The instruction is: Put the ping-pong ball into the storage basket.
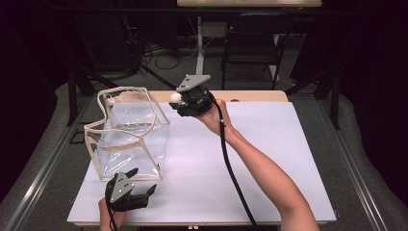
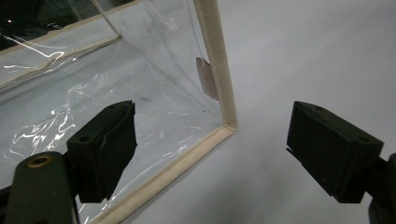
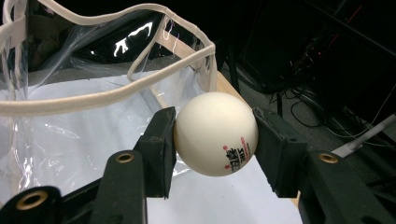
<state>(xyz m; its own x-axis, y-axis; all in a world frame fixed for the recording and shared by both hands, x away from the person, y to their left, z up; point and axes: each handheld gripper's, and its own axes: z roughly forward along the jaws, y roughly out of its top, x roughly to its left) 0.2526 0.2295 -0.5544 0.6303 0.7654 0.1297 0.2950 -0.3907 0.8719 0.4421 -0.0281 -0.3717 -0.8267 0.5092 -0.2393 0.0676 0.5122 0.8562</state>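
Right gripper [image 3: 214,135] clamps white ball [image 3: 215,133], red-black print seemingly unreadable

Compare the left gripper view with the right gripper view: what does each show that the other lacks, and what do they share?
Left gripper view alone: the left gripper with jaws wide apart and nothing between them, at the bag's bottom corner seam. Right gripper view alone: the right gripper shut on a white table tennis ball beside the bag's wavy open rim. Both: the clear plastic bag with cream trim and the white table surface.

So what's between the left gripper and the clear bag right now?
Nothing: in the left gripper view, the open left gripper faces the clear bag at its bottom corner, with bare white tabletop beside it.
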